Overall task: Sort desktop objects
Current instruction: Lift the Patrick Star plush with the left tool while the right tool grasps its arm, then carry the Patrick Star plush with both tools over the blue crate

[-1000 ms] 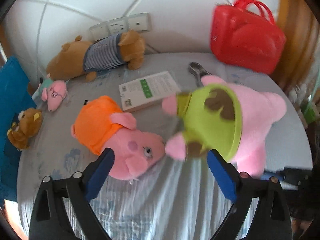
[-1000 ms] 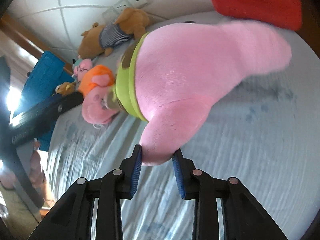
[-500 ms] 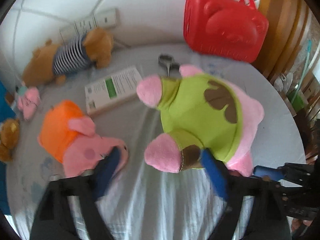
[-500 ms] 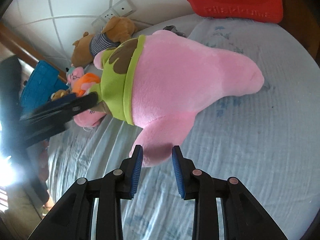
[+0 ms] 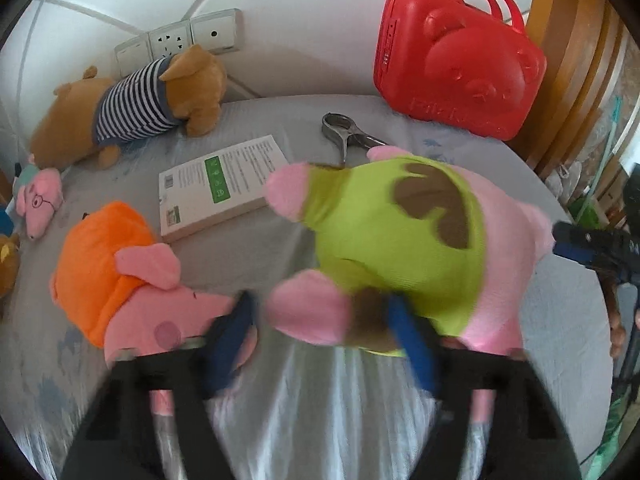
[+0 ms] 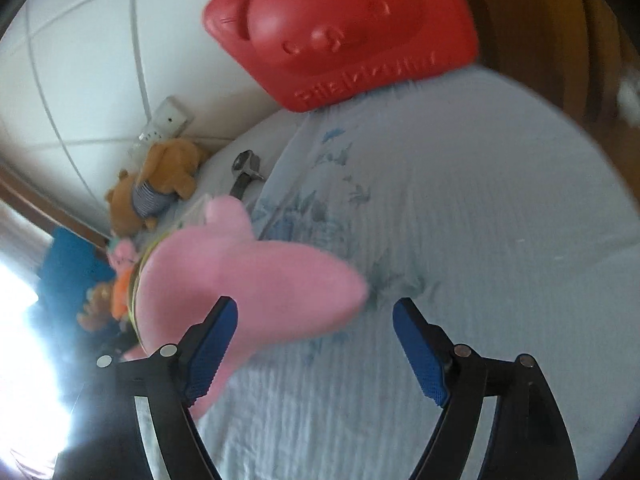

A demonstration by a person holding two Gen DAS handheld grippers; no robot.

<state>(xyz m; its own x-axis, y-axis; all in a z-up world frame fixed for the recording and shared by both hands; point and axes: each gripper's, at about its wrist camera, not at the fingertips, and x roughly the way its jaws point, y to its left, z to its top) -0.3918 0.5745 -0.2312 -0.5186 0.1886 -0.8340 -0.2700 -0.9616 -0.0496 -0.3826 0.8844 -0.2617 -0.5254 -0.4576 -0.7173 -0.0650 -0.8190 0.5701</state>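
Bare cloth beside right tool

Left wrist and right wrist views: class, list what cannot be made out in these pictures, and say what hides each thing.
- Left gripper: motion blur in the left wrist view; whether its jaws pinch the pink star plush cannot be told.
- Scissors: blades hidden behind that plush.
- Small brown bear: cut by the left edge.
- White booklet: print too small to read.
- Right wrist view: window glare washes out the lower left; the red case is blurred.

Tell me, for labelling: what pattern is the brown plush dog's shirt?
Navy-and-white stripes on the shirt; left wrist view.
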